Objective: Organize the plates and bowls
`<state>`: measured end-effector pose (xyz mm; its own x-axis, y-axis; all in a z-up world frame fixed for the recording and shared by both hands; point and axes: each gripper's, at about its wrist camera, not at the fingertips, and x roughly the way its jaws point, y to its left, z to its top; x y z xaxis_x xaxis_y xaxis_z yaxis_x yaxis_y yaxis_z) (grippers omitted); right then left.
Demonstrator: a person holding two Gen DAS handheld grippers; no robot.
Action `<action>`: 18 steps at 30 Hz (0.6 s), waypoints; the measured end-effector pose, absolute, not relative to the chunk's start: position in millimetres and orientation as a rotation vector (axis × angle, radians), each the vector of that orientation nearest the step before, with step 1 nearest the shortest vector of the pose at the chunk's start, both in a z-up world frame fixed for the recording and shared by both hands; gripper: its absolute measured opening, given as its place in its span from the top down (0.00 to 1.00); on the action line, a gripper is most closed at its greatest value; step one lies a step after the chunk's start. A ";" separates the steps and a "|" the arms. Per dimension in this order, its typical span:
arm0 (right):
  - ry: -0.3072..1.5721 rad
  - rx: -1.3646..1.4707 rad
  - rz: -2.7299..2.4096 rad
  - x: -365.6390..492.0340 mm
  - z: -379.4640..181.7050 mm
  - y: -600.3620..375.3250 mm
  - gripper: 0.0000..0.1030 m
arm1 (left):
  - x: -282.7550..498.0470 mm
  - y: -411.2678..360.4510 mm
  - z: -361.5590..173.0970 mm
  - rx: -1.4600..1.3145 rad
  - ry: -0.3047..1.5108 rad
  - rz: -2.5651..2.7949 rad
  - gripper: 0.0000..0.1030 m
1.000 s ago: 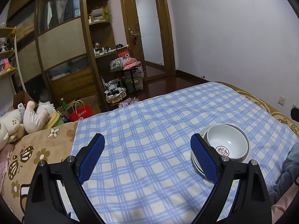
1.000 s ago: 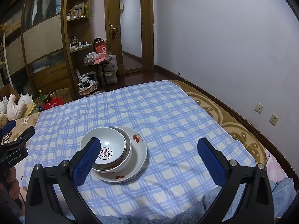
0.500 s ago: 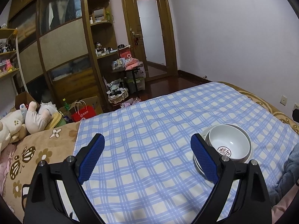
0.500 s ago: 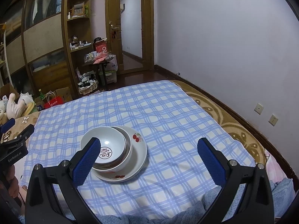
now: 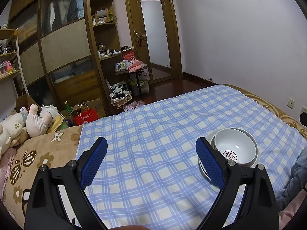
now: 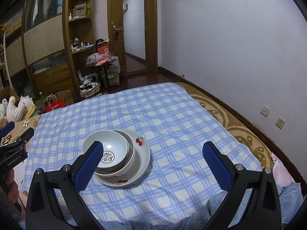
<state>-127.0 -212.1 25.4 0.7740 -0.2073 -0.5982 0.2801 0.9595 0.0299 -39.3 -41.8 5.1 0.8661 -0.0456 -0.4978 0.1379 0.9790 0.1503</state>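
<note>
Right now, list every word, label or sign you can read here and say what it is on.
"壽": red seal in the top bowl of the stack.
"GenRobot.AI": side of the left gripper, seen from the right wrist.
Red paper bag: white logo, too small to read.
Red box by the shelf: white mark, unreadable.

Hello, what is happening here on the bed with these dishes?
A person holds a two-finger gripper in each hand above a bed covered with a blue checked cloth. On it stands one stack: a white bowl with a red character inside, nested in a second bowl, both on a plate with cherry prints. The left gripper and the right gripper are both open and hold nothing; neither touches the stack.
</note>
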 end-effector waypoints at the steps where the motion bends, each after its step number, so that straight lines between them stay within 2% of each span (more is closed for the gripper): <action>1: 0.634 0.119 -0.264 -126.7 25.3 -212.1 0.00 | -39.6 -41.6 5.2 0.184 0.513 -0.093 0.11; 18: 0.635 0.119 -0.265 -127.1 25.9 -211.9 0.00 | -40.9 -43.8 6.4 0.196 0.508 -0.096 0.11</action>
<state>-127.1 -211.9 25.9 0.7729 -0.2077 -0.5996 0.2803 0.9595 0.0290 -40.9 -43.8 6.4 0.8697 -0.0423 -0.4918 0.1392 0.9769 0.1622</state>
